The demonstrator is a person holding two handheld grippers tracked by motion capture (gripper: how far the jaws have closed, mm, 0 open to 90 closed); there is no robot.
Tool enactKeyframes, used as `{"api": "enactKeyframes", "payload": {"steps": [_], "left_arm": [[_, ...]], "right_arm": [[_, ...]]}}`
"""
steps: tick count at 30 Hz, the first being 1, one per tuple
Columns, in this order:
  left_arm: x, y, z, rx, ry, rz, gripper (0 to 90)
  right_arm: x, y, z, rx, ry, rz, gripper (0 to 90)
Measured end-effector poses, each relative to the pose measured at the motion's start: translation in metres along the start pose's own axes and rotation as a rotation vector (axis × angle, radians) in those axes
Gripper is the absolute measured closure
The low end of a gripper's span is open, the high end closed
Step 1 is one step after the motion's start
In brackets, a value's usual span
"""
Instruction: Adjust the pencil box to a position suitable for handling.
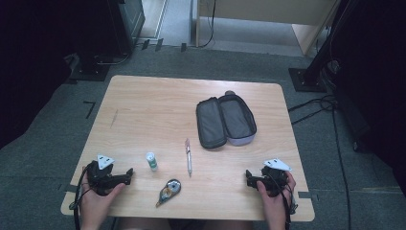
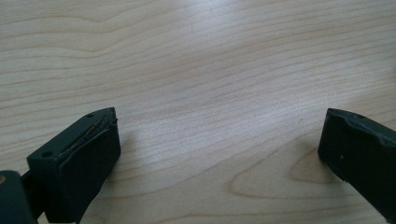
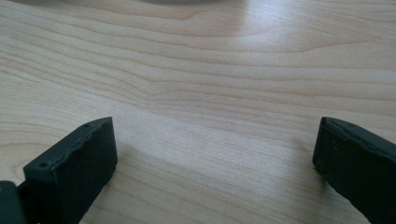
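Note:
An open dark pencil case (image 1: 225,120) with a lilac side lies on the wooden table (image 1: 143,110), right of centre. A pen (image 1: 188,156) lies in front of it, pointing toward the case. Left of the pen stands a small white glue stick with a green label (image 1: 152,161). A correction tape dispenser (image 1: 168,190) lies near the front edge. My left gripper (image 1: 129,173) rests at the front left, open, its jaws (image 2: 219,140) wide apart over bare wood. At the front right my right gripper (image 1: 248,177) is open too, with bare wood between its jaws (image 3: 215,144).
The table has rounded corners and stands on grey carpet. Black stands and cables (image 1: 316,103) sit on the floor to the right and at the back left. A light wooden cabinet (image 1: 268,14) stands behind the table.

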State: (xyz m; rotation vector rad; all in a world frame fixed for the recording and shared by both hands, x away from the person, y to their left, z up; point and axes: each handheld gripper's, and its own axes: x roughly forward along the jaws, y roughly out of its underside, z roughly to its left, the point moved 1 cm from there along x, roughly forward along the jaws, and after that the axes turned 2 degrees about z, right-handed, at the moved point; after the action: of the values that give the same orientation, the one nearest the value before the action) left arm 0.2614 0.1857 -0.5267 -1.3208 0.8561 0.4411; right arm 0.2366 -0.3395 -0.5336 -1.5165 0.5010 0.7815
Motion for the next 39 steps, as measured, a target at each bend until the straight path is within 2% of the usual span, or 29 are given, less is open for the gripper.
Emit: {"api": "enactKeyframes", "payload": {"steps": [8,14,15,16,17,18,19,20,22,23,24,28,29,30,34,35,39], "left_arm": [[0.0,0.0,0.0,-0.008,-0.004,-0.004,0.0],[0.0,0.0,0.007,-0.04,-0.03,-0.001,0.0],[0.0,0.0,0.007,-0.042,-0.034,-0.002,0.0],[0.0,0.0,0.007,-0.042,-0.034,-0.002,0.0],[0.0,0.0,0.007,-0.04,-0.031,-0.003,0.0],[0.0,0.0,0.008,-0.039,-0.03,-0.003,0.0],[0.0,0.0,0.008,-0.039,-0.03,-0.002,0.0],[0.0,0.0,0.008,-0.039,-0.03,-0.002,0.0],[0.0,0.0,0.008,-0.04,-0.03,-0.003,0.0],[0.0,0.0,0.008,-0.039,-0.029,-0.003,0.0],[0.0,0.0,0.008,-0.039,-0.029,-0.003,0.0],[0.0,0.001,0.008,-0.037,-0.027,-0.003,0.0],[0.0,0.001,0.008,-0.037,-0.027,-0.004,0.0],[0.0,0.001,0.008,-0.037,-0.027,-0.004,0.0],[0.0,0.001,0.008,-0.037,-0.027,-0.004,0.0],[0.0,0.001,0.008,-0.037,-0.027,-0.004,0.0],[0.0,0.001,0.008,-0.038,-0.027,-0.004,0.0]], "right_arm": [[0.0,0.0,0.0,-0.001,-0.001,0.002,0.0],[0.001,-0.001,0.0,-0.011,-0.01,0.007,0.0],[-0.001,-0.004,0.0,-0.011,-0.007,0.028,5.3],[-0.001,-0.004,0.0,-0.011,-0.007,0.028,5.3],[-0.005,-0.007,0.0,-0.015,0.03,-0.001,15.5],[-0.005,-0.007,0.0,-0.015,0.03,-0.001,15.5],[-0.01,-0.011,0.0,-0.003,0.028,-0.036,18.6],[-0.01,-0.011,0.0,-0.003,0.028,-0.036,18.6],[-0.015,-0.016,-0.001,0.009,0.023,-0.07,29.3],[-0.019,-0.022,-0.002,0.022,-0.008,-0.102,34.8],[-0.021,-0.025,-0.002,0.028,-0.023,-0.118,36.4],[-0.024,-0.035,-0.002,0.014,-0.03,-0.149,41.1],[-0.026,-0.042,-0.002,-0.001,-0.021,-0.164,50.8],[-0.026,-0.042,-0.002,-0.001,-0.021,-0.164,50.8],[-0.029,-0.057,-0.001,-0.001,-0.015,-0.198,62.2],[-0.029,-0.061,0.0,0.011,-0.009,-0.197,62.8],[-0.02,-0.074,0.003,-0.002,0.0,-0.187,62.1]]}}
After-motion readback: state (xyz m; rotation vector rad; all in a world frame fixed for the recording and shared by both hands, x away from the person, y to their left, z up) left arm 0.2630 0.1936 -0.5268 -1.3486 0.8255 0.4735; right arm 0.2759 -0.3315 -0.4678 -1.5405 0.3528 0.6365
